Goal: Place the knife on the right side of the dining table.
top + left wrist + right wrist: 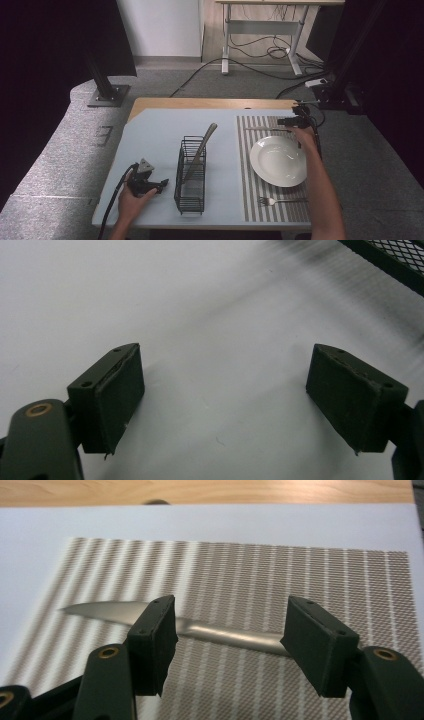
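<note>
- High view: a black wire caddy [190,175] stands on the table [150,135] with one utensil [200,150] leaning in it. The white plate [278,161] on the striped placemat [255,192] is bare; a fork [280,201] lies before it.
- Left gripper view: the left gripper [225,400] rests on the table, jaws apart, nothing between.
- Right gripper view: the right gripper [227,640] hangs over the knife [175,625] on the placemat, jaws apart, not clamping it.

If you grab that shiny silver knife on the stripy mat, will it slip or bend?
The shiny silver metal knife looks smooth, so it may slip. It seems stiff, unlikely to bend. Lying flat on the striped woven placemat, it probably won't roll.
</note>
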